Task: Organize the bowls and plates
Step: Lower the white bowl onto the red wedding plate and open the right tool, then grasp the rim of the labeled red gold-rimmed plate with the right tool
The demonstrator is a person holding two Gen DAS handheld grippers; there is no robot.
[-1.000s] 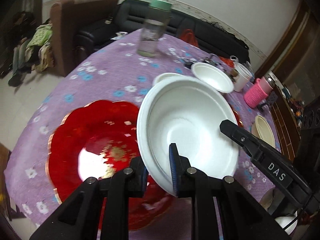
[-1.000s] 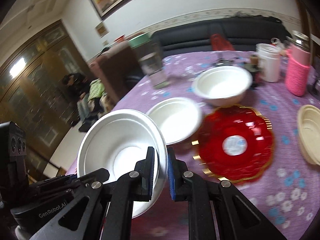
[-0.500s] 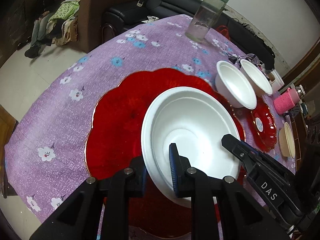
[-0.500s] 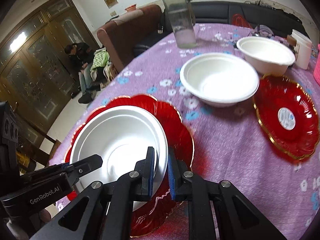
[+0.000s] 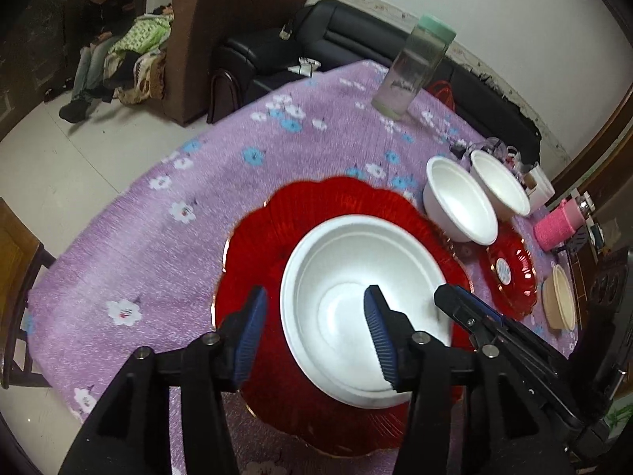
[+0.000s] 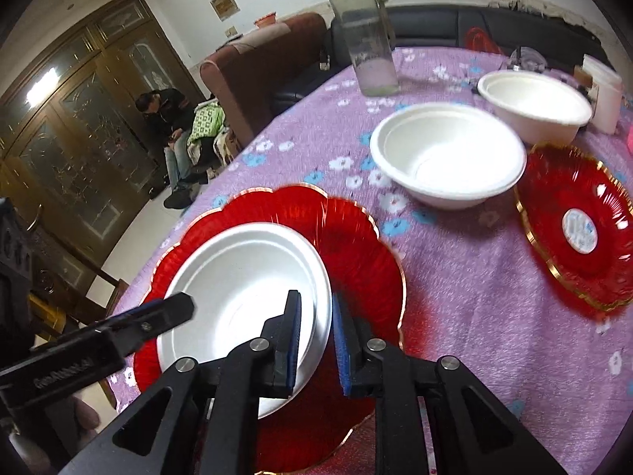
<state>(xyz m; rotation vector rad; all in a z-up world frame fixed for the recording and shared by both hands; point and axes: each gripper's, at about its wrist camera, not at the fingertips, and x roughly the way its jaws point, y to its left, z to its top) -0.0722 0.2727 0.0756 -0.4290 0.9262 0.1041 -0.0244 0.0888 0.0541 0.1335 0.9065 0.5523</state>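
Observation:
A large white bowl [image 5: 348, 277] rests on the big red scalloped plate [image 5: 277, 229] near the table's front edge. My left gripper [image 5: 314, 334] is open, its fingers astride the bowl's near rim without touching it. In the right wrist view the same bowl [image 6: 237, 277] lies on the red plate [image 6: 356, 245], and my right gripper [image 6: 316, 344] has its jaws slightly parted around the bowl's right rim. Two more white bowls [image 6: 447, 158] [image 6: 534, 103] and a smaller red plate [image 6: 577, 229] sit further back.
A tall clear jar with a green lid [image 5: 415, 67] stands at the far side of the purple flowered tablecloth [image 5: 158, 237]. A pink cup [image 5: 558, 225], a beige bowl [image 5: 560, 303] and a white cup [image 6: 605, 95] stand to the right. A wooden chair [image 5: 16, 261] stands left.
The white bowl came down onto the big red plate. My left gripper opened and let go of its rim. My right gripper's jaws parted slightly at the other rim.

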